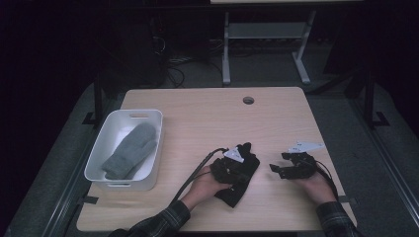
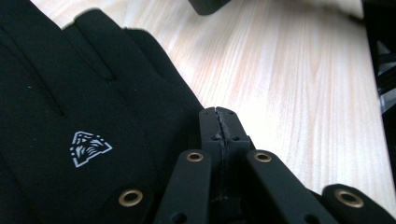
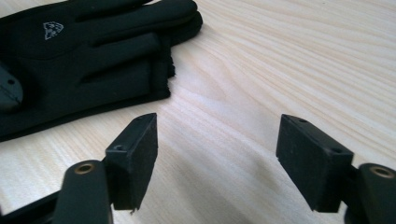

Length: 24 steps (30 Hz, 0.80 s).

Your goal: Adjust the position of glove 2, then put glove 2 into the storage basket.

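Nearest the person, on the wooden table [image 1: 207, 123], the left gripper [image 1: 243, 159] rests with jaws pressed together over a black glove [image 1: 237, 190]. Just beside, the right gripper [image 1: 277, 169] stands wide and empty. Farther left, a white bin [image 1: 111, 183] holds a grey mitten [image 1: 131, 150].

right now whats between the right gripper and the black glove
Nothing: in the right gripper view, bare wooden table lies between the open right gripper and the black glove. The high view shows the same bare gap.
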Available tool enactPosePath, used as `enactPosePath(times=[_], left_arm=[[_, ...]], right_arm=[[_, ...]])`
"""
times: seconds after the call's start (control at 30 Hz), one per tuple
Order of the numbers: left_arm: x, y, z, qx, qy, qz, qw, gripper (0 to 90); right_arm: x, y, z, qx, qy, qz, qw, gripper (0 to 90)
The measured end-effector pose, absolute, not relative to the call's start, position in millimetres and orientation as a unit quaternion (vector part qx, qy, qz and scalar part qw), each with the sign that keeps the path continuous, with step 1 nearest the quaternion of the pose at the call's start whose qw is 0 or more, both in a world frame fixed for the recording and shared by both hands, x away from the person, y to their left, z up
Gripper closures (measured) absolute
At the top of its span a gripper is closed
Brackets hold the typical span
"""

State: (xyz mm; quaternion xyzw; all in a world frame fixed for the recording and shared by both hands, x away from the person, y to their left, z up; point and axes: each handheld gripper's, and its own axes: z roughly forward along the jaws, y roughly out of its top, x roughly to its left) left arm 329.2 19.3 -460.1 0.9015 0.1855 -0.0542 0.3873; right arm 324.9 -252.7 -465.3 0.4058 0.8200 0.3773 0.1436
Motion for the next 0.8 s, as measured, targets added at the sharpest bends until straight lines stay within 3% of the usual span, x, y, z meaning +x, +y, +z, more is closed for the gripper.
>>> enactPosePath(times=[0.53, 0.63, 0.8], left_arm=[[318, 61, -449, 0.918, 0.179, -0.051, 0.351, 88.1], [319, 69, -444, 0.913, 0.186, -0.043, 0.360, 75.2], [329, 79, -438, 0.905, 0.215, 0.002, 0.366, 45.8]], right_arm=[[326, -256, -468, 0.415, 0.817, 0.372, 0.148, 24.4], [326, -256, -469, 0.415, 0.818, 0.369, 0.150, 23.3], [327, -256, -472, 0.421, 0.817, 0.363, 0.153, 20.3]])
